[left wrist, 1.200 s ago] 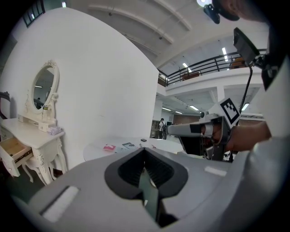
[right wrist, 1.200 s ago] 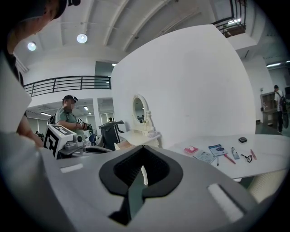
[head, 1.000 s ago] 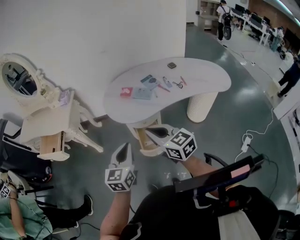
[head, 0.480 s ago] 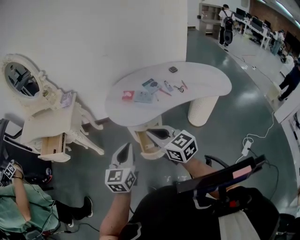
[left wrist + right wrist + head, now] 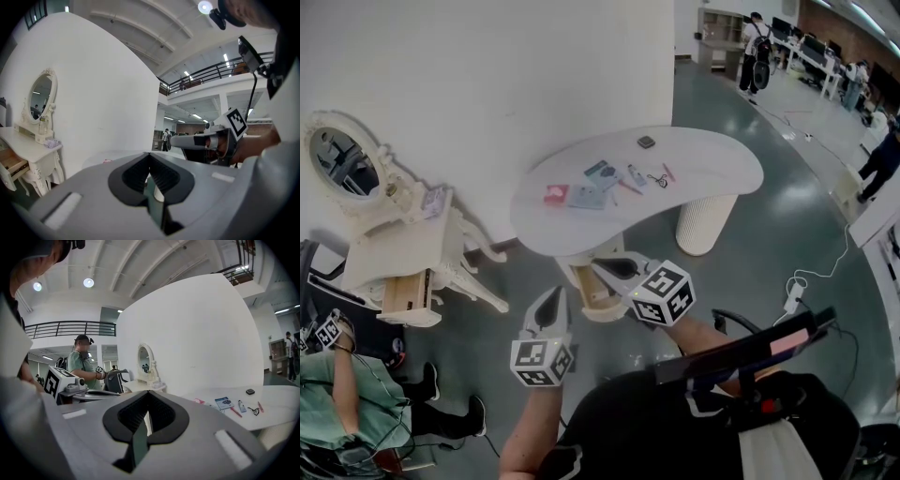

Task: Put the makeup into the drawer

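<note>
The makeup (image 5: 586,195) lay scattered across the middle of the white curved bench (image 5: 722,169). A pink piece (image 5: 555,194) sat at the left with a flat blue case (image 5: 598,170) just right of it. Further right were a thin red stick (image 5: 667,172) and, at the far edge, a small dark compact (image 5: 646,142). None of it showed inside a drawer. The one drawer (image 5: 405,292) plainly pulled out belonged to the cream dressing table (image 5: 394,248) well to the left, near a person in green (image 5: 337,394).

Nearer the camera, the left gripper (image 5: 550,298) and right gripper (image 5: 607,266) hung short of the bench. Each had its jaws pressed together on nothing.

The flat cases looked likely to skid towards the bench edge if the jaws came in low against them. The slim stick could roll or slip from a light pinch. The long carry left to the drawer left room for a drop, and the bystander stood close to that path.
</note>
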A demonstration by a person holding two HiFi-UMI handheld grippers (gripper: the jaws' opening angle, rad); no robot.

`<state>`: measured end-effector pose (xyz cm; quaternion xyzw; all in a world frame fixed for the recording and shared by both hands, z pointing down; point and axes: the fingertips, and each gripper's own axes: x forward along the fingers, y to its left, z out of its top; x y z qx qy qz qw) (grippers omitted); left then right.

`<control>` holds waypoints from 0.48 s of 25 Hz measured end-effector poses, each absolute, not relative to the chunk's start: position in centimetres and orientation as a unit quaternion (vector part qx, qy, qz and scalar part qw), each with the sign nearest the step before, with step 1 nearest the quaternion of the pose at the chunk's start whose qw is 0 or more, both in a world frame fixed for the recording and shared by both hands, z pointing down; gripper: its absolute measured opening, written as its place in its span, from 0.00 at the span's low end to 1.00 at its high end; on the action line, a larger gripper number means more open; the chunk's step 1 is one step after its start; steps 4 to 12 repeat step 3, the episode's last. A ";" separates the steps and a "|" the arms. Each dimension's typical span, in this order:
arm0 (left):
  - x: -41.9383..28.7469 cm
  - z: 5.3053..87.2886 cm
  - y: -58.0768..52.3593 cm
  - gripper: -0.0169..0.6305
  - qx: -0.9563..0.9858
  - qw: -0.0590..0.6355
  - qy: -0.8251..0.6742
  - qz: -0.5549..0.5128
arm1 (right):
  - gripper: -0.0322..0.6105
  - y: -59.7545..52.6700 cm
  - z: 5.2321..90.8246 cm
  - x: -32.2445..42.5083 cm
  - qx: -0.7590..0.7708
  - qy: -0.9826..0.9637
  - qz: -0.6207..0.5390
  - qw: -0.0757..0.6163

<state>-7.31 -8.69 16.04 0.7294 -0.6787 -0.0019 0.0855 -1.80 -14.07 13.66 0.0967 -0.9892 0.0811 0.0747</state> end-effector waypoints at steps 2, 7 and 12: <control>-7.1 16.1 -8.8 0.03 0.730 0.084 -0.678 -0.001 | 0.05 -14.2 13.7 -1.7 0.096 -0.989 0.082 0.073; -7.0 16.1 -8.9 0.03 0.731 0.083 -0.677 0.000 | 0.05 -14.3 13.7 -1.6 0.096 -0.989 0.082 0.073; -7.0 16.1 -8.9 0.03 0.731 0.083 -0.677 0.000 | 0.05 -14.3 13.7 -1.6 0.096 -0.989 0.082 0.073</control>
